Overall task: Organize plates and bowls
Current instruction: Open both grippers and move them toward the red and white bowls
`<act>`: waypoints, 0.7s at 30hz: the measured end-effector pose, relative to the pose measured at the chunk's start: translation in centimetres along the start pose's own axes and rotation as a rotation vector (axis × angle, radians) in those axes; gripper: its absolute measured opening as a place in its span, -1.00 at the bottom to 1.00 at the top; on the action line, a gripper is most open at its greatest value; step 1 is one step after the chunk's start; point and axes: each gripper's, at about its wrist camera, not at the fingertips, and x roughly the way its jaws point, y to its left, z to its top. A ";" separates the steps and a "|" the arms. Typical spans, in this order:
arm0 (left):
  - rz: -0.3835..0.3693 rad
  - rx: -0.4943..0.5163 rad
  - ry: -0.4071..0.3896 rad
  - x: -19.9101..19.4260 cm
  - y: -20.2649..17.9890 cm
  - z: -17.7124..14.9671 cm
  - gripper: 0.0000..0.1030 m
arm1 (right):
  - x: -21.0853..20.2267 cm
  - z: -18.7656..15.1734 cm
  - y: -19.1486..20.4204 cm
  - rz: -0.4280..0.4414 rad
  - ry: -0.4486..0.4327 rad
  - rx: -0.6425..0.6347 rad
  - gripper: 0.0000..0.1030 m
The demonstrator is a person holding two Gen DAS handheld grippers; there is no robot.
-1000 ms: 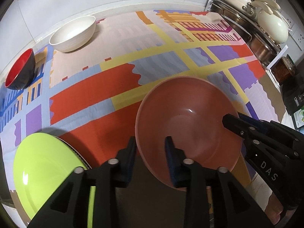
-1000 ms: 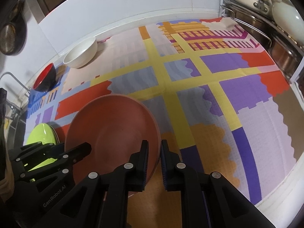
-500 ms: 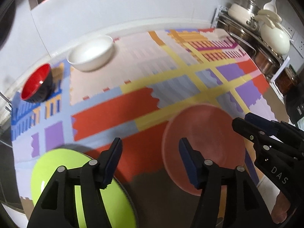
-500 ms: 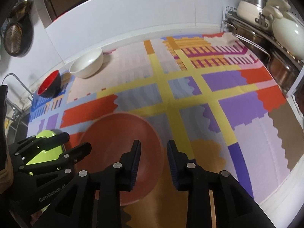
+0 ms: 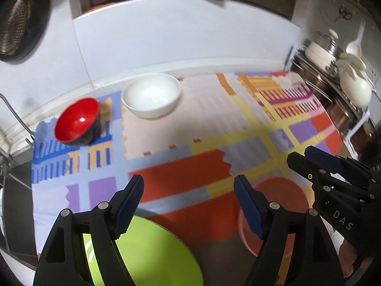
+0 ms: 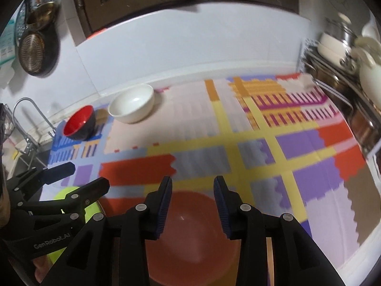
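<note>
A terracotta bowl (image 6: 193, 233) rests on the patterned mat near the front edge; it also shows in the left wrist view (image 5: 283, 205). A lime-green plate (image 5: 147, 250) lies to its left, also in the right wrist view (image 6: 71, 195). A white bowl (image 5: 151, 95) and a red bowl with a dark outside (image 5: 77, 121) stand at the back left. My left gripper (image 5: 188, 188) is open and empty above the mat between plate and bowl. My right gripper (image 6: 192, 188) is open and empty just above the terracotta bowl.
A colourful patterned mat (image 6: 262, 143) covers the counter. A rack of pots and pans (image 5: 338, 83) stands at the right. A sink and tap (image 6: 26, 124) lie at the left. Strainers (image 6: 33, 52) hang on the wall.
Both grippers let go of the terracotta bowl, opened wide and rose back from it. The bowl now sits on the mat.
</note>
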 end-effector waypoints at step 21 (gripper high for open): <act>0.117 -0.041 -0.109 1.0 6.6 7.1 0.59 | 4.6 9.5 6.0 0.088 -0.029 -0.126 -0.27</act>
